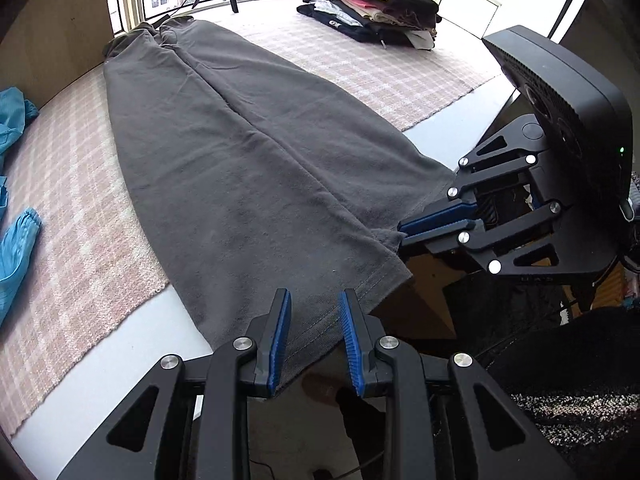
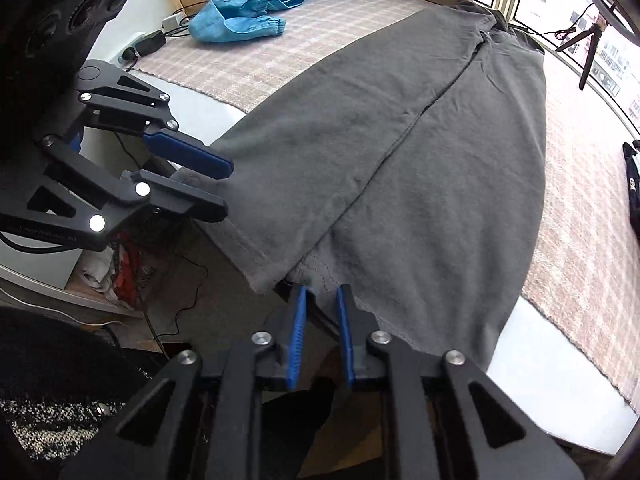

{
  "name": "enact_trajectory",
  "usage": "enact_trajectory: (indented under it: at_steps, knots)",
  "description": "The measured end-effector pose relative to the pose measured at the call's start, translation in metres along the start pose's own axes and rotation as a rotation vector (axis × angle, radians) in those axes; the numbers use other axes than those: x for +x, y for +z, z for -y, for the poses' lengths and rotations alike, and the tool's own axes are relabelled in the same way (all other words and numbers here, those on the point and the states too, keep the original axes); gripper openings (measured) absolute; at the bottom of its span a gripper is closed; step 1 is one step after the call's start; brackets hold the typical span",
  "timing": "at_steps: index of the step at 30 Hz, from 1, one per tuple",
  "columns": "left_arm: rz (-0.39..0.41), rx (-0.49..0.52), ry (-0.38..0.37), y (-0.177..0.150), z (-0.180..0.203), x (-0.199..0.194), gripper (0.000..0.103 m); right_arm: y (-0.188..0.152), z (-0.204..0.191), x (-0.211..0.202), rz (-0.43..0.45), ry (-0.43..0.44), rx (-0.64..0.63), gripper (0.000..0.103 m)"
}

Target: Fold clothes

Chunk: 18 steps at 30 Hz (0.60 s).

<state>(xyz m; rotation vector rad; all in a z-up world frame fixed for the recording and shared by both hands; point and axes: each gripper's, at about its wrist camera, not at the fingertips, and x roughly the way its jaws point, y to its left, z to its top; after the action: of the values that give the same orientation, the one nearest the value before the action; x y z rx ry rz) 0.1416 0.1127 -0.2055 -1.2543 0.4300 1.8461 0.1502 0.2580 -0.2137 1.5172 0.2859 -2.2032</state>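
Two grippers met at the hem of the grey garment point(image 1: 256, 168) spread over the checked mat point(image 1: 76, 200) — our left gripper point(image 1: 316, 340) narrowly parted around the hem, our right gripper point(image 2: 320, 336) pinching it — soft, limp cloth, we judged, best taken at hem corners.

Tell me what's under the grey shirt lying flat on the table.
Under the grey shirt lies a pink checked cloth on a white table. The shirt's hem hangs past the table edge. Whatever else lies beneath the shirt is covered.
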Motion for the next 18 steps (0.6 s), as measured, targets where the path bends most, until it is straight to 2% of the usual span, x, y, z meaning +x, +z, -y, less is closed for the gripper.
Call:
enact_trajectory:
  at_steps: [4, 7, 9, 12, 15, 18]
  knots:
    - [0.014, 0.046, -0.02, 0.004, 0.012, -0.003, 0.024, -0.006, 0.012, -0.013, -0.005, 0.05, 0.06, 0.003]
    - [0.017, 0.115, -0.033, 0.007, 0.029, -0.001, 0.026, -0.014, 0.019, -0.028, 0.002, 0.149, 0.104, 0.005]
    - [0.015, 0.163, -0.024, 0.01, 0.042, 0.002, 0.027, -0.02, 0.032, -0.04, 0.034, 0.14, 0.158, 0.014]
    - [0.007, 0.219, -0.009, 0.018, 0.059, 0.011, 0.027, -0.025, 0.052, -0.048, 0.05, 0.082, 0.219, 0.015]
    - [-0.022, 0.282, 0.034, 0.027, 0.07, 0.028, 0.029, -0.023, 0.074, -0.045, 0.015, 0.031, 0.231, 0.015]
    - [-0.051, 0.345, 0.078, 0.035, 0.081, 0.044, 0.03, -0.02, 0.094, -0.038, -0.011, 0.038, 0.219, 0.015]
